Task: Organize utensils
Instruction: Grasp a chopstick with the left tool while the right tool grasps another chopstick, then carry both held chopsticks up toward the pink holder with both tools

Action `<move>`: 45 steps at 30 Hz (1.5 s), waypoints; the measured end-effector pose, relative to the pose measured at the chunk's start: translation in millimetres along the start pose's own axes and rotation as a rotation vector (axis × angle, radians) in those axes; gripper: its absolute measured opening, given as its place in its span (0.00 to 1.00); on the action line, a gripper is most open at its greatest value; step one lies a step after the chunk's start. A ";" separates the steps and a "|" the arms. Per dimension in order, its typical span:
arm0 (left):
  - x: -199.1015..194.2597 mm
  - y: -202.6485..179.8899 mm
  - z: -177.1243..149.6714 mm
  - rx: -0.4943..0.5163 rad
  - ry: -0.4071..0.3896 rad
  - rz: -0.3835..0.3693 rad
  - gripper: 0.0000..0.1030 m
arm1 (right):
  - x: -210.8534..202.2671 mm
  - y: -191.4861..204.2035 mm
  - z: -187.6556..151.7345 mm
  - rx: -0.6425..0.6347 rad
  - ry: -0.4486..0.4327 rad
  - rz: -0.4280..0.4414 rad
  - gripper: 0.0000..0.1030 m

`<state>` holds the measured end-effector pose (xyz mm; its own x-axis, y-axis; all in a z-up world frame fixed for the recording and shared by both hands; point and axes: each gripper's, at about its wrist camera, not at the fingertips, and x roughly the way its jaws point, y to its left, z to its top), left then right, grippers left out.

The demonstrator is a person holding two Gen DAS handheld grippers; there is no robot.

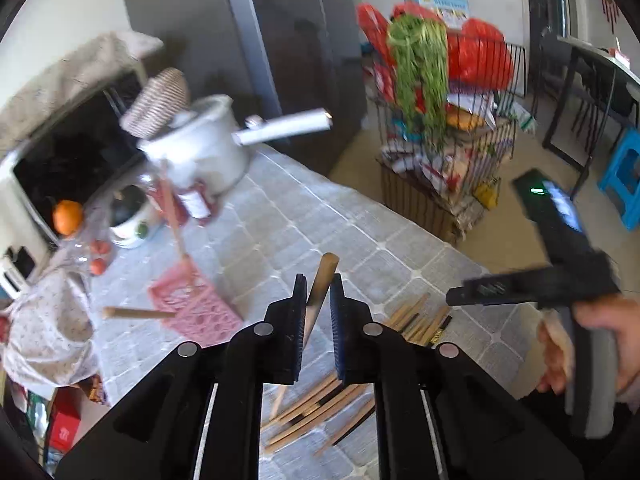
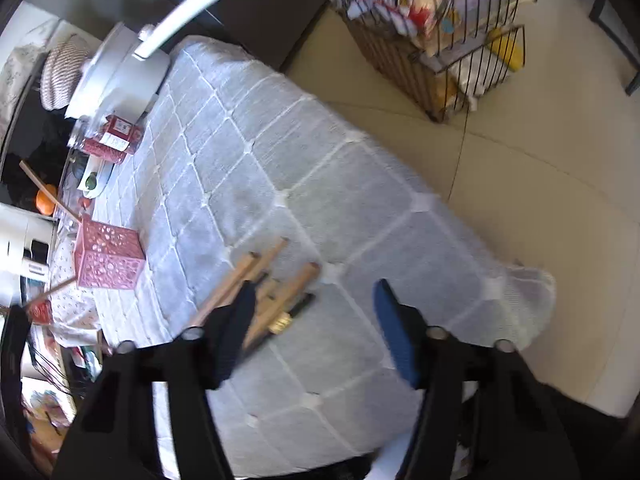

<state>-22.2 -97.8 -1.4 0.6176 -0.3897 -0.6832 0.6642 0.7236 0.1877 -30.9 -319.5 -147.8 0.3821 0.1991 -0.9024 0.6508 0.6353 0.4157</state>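
- Left claw [image 1: 318, 300]: closed on a single wooden chopstick [image 1: 320, 292], which rises between the pads at lower centre of the left wrist view, its blunt end above the fingertips.
- Loose chopsticks [image 1: 316, 408]: lying on the counter [image 1: 320, 216] beneath and to the right of the left claw, partly hidden by its fingers.
- Right claw [image 2: 316, 320]: open, holding nothing, pads well apart at lower centre of the right wrist view. The same chopstick pile [image 2: 260, 280] lies just beside and partly behind its left finger.
- Pink perforated holder [image 2: 106, 258]: at left of frame, well apart from both claws; thin sticks project from it.
- Both views are motion-blurred; small items at far left are hard to identify.
- Counter covering: grey quilted cloth. A white saucepan [image 1: 208, 148] stands at upper left, a wire rack [image 1: 444, 120] on the tiled floor at upper right.
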 end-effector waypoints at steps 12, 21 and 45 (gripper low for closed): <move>-25.9 19.5 -18.0 -0.045 -0.050 0.000 0.09 | 40.1 10.6 13.4 0.088 0.097 -0.024 0.15; -31.5 23.3 -19.9 -0.076 -0.079 0.041 0.07 | 43.8 22.1 14.4 0.041 0.061 -0.050 0.13; -150.0 87.3 26.7 -0.373 -0.293 -0.010 0.06 | -213.7 170.4 -57.9 -0.624 -0.448 0.233 0.08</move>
<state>-45.6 8.7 136.2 0.7405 -0.5029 -0.4458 0.5069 0.8535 -0.1209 -39.6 -210.6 109.4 0.7760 0.1439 -0.6141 0.0858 0.9405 0.3288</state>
